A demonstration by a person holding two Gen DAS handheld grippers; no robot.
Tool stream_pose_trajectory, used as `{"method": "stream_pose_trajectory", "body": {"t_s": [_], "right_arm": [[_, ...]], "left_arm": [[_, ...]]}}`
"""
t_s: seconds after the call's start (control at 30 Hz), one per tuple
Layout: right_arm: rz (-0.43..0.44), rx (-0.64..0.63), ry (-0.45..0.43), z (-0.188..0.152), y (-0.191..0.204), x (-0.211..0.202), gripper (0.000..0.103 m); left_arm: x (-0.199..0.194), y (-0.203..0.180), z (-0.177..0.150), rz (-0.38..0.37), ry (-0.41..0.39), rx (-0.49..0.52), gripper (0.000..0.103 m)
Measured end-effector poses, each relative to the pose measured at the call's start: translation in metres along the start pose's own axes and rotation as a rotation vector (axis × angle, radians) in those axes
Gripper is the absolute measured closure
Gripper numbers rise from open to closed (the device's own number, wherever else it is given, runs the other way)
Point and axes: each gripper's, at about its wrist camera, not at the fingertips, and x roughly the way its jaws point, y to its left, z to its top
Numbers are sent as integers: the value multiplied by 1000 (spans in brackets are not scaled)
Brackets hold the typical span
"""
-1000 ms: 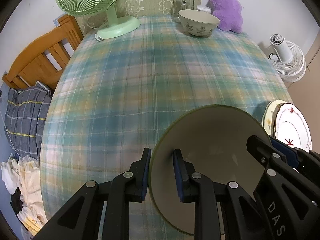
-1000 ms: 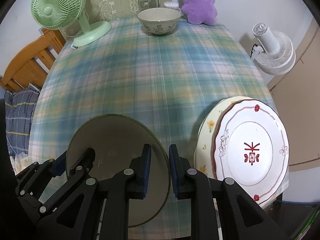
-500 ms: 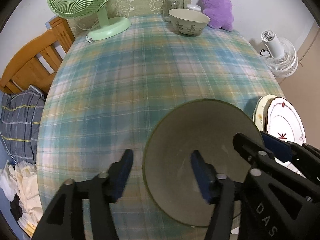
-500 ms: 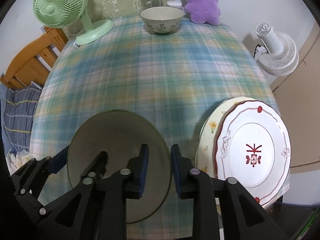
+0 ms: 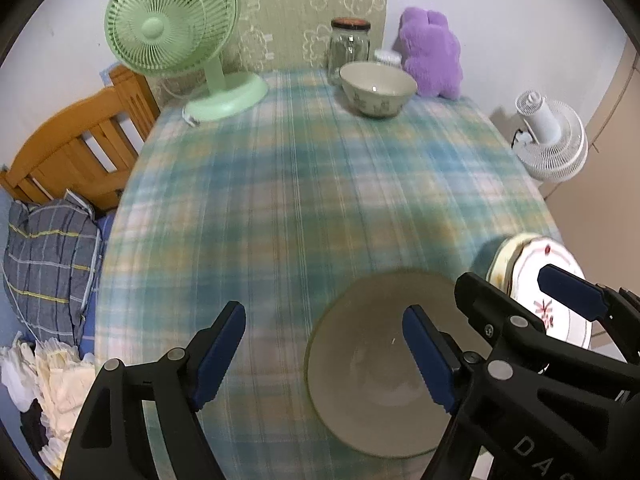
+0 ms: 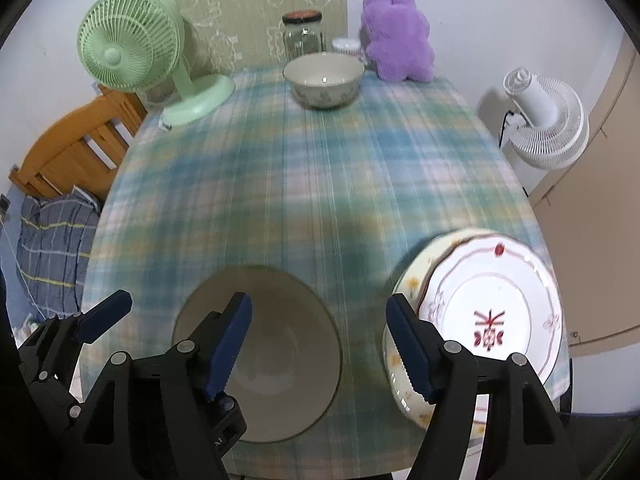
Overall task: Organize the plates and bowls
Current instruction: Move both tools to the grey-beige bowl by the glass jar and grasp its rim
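A plain beige bowl (image 5: 372,356) (image 6: 280,344) sits on the plaid tablecloth near the front edge. My left gripper (image 5: 324,352) is open, its fingers either side of the bowl's left rim, holding nothing. My right gripper (image 6: 320,340) is open over the bowl's right rim, also empty. Two stacked plates (image 6: 492,320) (image 5: 540,280), a red-patterned white one on a yellow-flowered one, lie at the front right. A second bowl with a leaf pattern (image 5: 378,88) (image 6: 324,80) stands at the far side.
At the back stand a green desk fan (image 5: 172,36), a glass jar (image 5: 350,46) and a purple plush toy (image 5: 432,56). A wooden bed frame (image 5: 76,152) and bedding lie left of the table (image 5: 280,184). A white floor fan (image 5: 548,140) stands to the right.
Both grippers were shut on the beige bowl's rim; both have opened and let go. The bowl now rests on the table and both grippers have drawn back.
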Motion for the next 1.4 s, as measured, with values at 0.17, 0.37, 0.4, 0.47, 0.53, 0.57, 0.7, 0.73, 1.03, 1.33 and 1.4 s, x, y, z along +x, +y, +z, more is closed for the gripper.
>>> {"method": "stream_pose_trajectory", "body": {"t_s": [0.17,0.37,0.4,0.47,0.53,0.57,0.7,0.73,1.03,1.33,1.4], "right_arm": [[13,-23,-38,22,-8,-4,30],[17,-76,-75,62,-19,-6,30],[23,-82,-82,69,-22,-6,30],[36,-95,-93,83,-27,-6,30],[46,-112,-99,97,-31,-4,30],[51,-122,-104,105,-33,-3,30],[65,-142,-127,134,-44,3,30],[69,-144,-129,139,-46,4,30],[115,-170,-147,203,-61,29,30],[116,-165,-155,255,-65,65,30],[115,-160,-151,264,-64,76,30]], "left_arm": [[-1,-9,22,28,-33,-19,21],[-2,-21,59,60,-79,-68,21],[-2,-23,64,64,-85,-76,21],[-1,-27,77,75,-96,-96,21],[1,-31,88,84,-104,-110,21],[2,-33,95,93,-110,-116,21],[7,-42,122,138,-129,-139,21],[9,-44,129,146,-133,-144,21],[32,-55,185,177,-150,-161,22],[69,-57,237,208,-145,-163,23],[79,-57,245,203,-142,-160,27]]}}
